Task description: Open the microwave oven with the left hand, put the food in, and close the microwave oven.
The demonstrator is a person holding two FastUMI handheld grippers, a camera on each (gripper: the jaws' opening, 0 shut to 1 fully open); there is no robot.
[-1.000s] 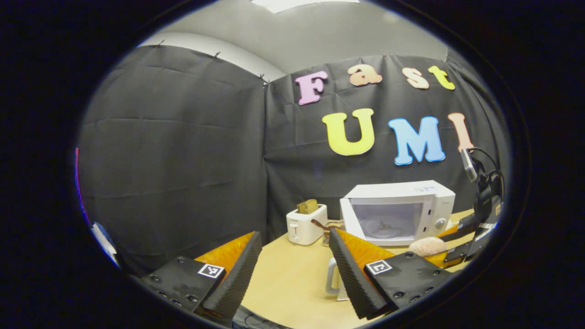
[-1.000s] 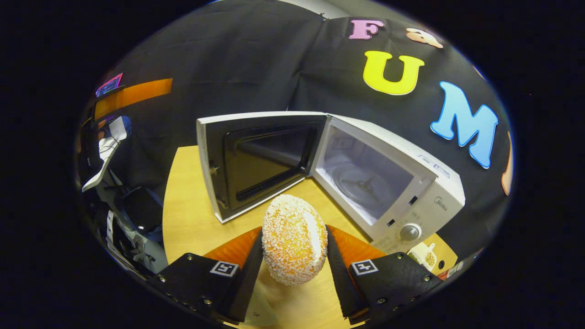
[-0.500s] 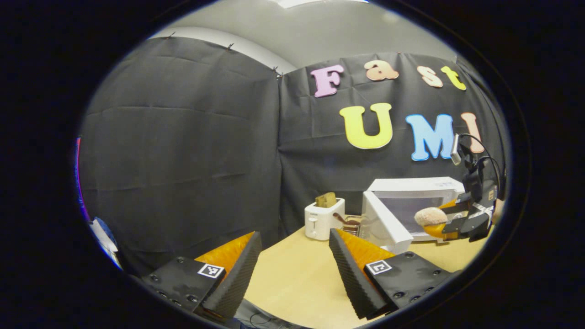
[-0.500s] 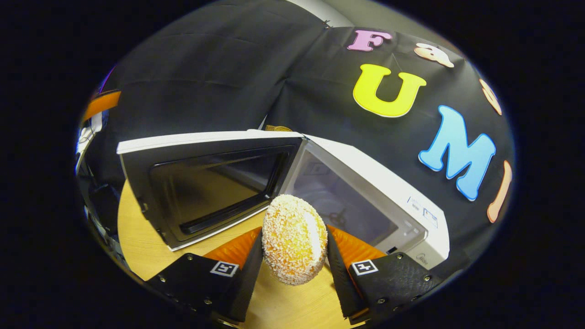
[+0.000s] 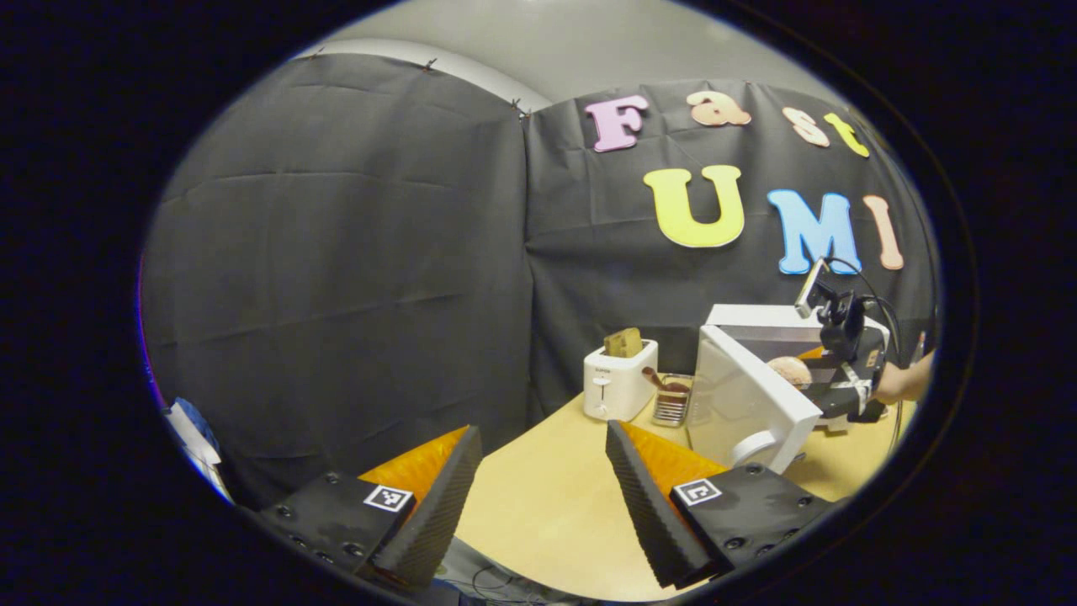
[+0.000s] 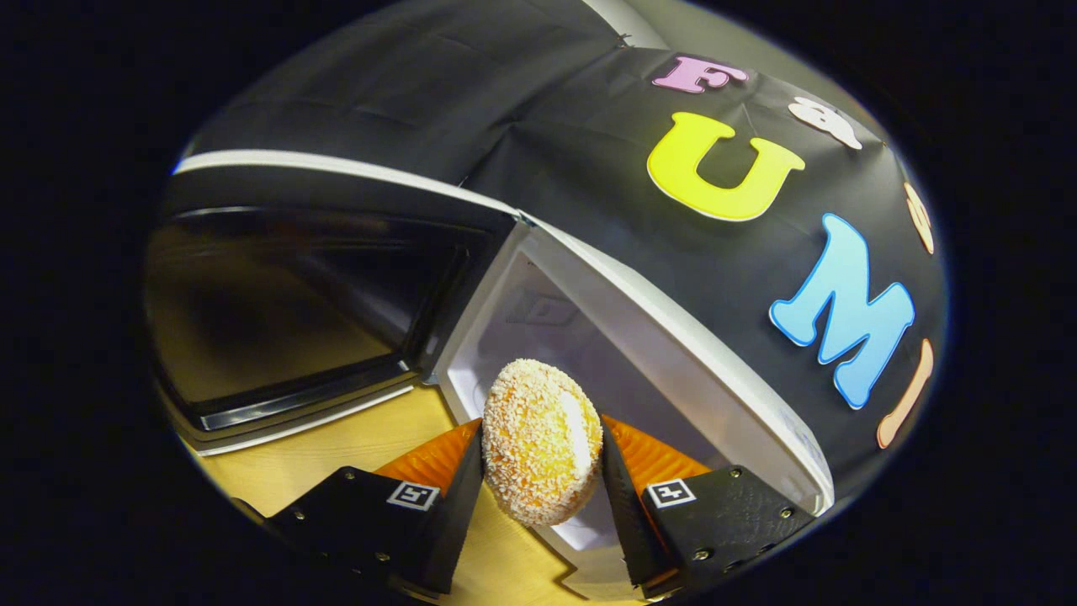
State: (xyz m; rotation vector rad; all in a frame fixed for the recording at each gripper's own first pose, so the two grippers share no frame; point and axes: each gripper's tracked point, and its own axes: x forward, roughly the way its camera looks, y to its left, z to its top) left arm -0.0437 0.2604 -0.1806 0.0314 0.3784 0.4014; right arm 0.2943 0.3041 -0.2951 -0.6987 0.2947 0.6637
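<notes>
The food is a round crumb-coated bun (image 6: 543, 438), and my right gripper (image 6: 541, 446) is shut on it, one finger on each side. It hangs at the mouth of the white microwave (image 6: 673, 311), just in front of the pale cavity. The microwave door (image 6: 286, 295) stands wide open to the left, its dark window facing me. In the left gripper view my left gripper (image 5: 543, 492) is open with nothing in it, low over the near table edge. Far to its right stand the open door (image 5: 753, 404), the bun (image 5: 789, 370) and the right gripper (image 5: 833, 391), held by a hand (image 5: 900, 383).
A white toaster (image 5: 620, 380) with a slice of toast stands left of the microwave, by the black cloth wall. A small container (image 5: 671, 402) sits between toaster and door. The wooden table (image 5: 547, 497) spreads ahead of my left gripper.
My right gripper has carried the bun forward, up to the microwave's opening. In the left gripper view, the microwave and toaster have slid to the right.
</notes>
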